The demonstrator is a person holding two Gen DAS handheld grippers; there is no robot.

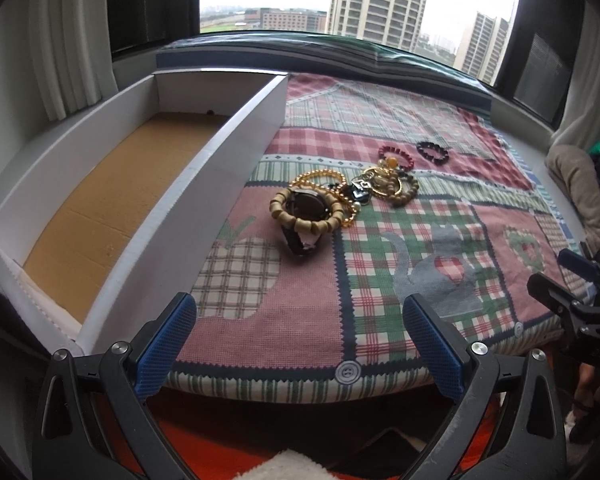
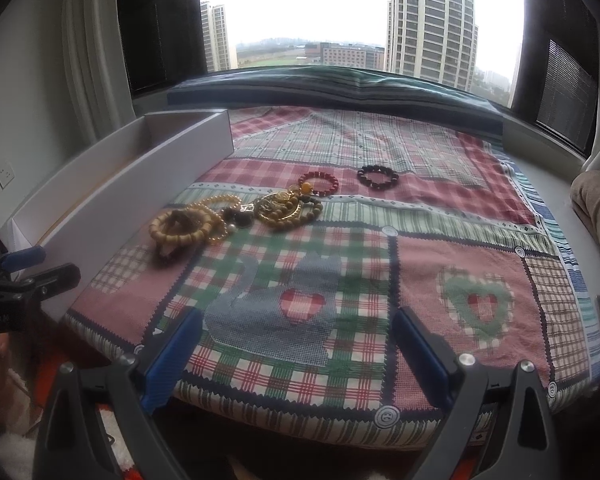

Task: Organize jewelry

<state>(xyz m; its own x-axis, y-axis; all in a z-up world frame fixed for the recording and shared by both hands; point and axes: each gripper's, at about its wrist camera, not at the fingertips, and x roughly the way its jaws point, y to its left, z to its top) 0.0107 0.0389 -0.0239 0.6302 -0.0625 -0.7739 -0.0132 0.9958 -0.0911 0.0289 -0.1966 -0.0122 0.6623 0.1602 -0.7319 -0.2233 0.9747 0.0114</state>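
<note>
- Nothing sorted yet: white box (image 1: 236,168) beside the quilt (image 1: 300,300), only a tiny dark speck inside.
- Jewelry pile (image 1: 320,204), red bracelet (image 1: 396,156) and dark bracelet (image 1: 432,151) all on the quilt.
- Left gripper (image 1: 300,344) and right gripper (image 2: 296,352): fingers wide apart, holding nothing.

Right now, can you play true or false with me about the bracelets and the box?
1. The white box has jewelry piled inside. False: only a tiny dark speck shows at its far end.
2. The dark bead bracelet lies apart from the pile. True.
3. The left hand-held gripper holds a bracelet. False: open, empty.
4. The red bead bracelet is farther away than the wooden bead bracelet. True.
</note>
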